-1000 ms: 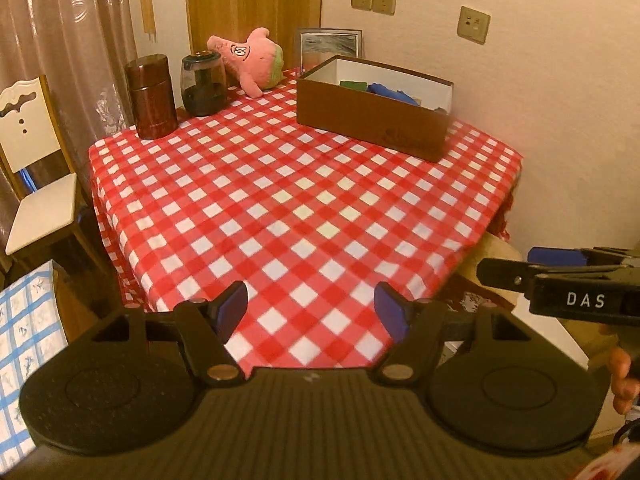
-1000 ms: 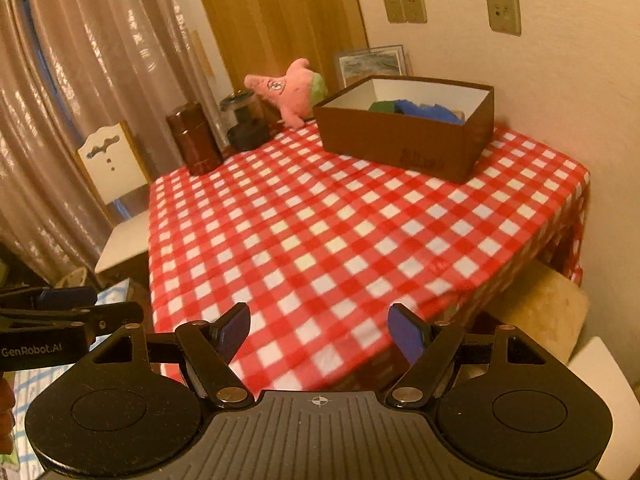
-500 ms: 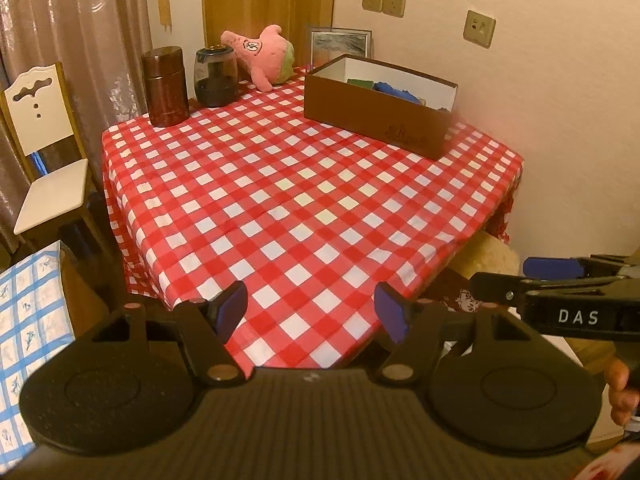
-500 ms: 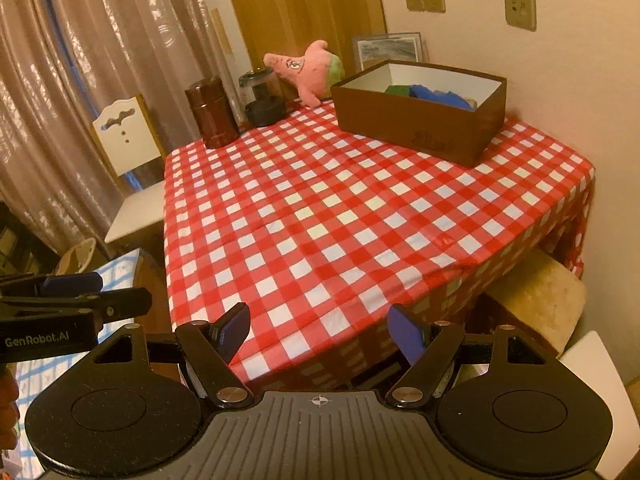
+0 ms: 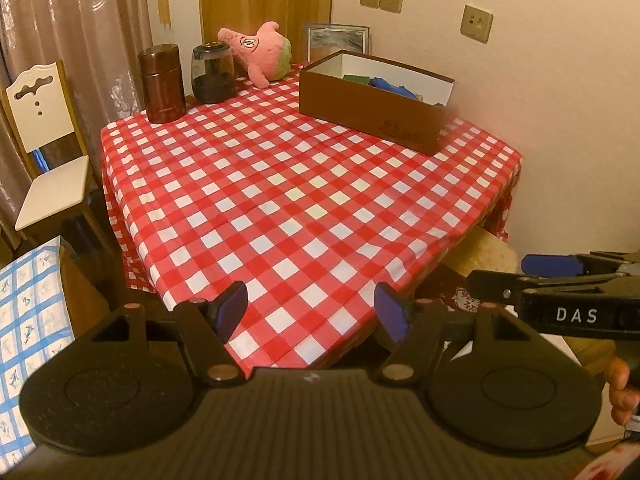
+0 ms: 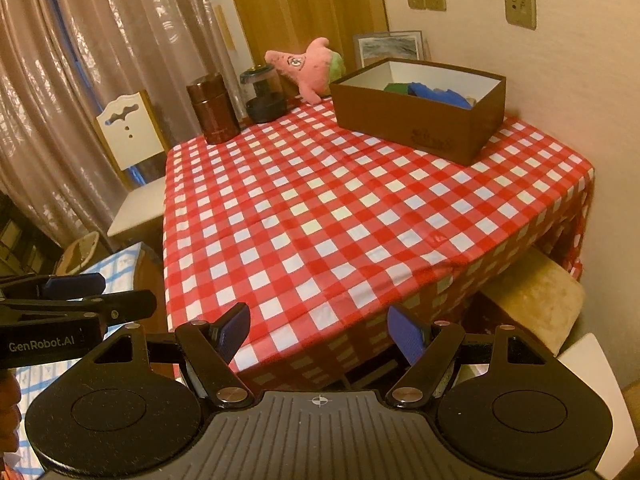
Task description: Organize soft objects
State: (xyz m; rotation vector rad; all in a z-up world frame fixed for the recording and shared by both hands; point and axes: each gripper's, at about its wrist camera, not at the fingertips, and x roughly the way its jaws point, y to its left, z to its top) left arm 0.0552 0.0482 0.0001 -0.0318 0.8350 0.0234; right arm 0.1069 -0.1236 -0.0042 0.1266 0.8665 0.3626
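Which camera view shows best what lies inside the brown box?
The right wrist view: the box stands nearer, showing green and blue items inside. The left wrist view shows the box smaller, its near wall hiding more.

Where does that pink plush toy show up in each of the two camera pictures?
Left wrist view: the pink plush toy lies at the top centre, at the table's far edge, just right of the dark glass jar.
Right wrist view: the pink plush toy sits at the top, slightly right of centre, just left of the brown box.
Shared landmark: the brown box, to the toy's right in both views.
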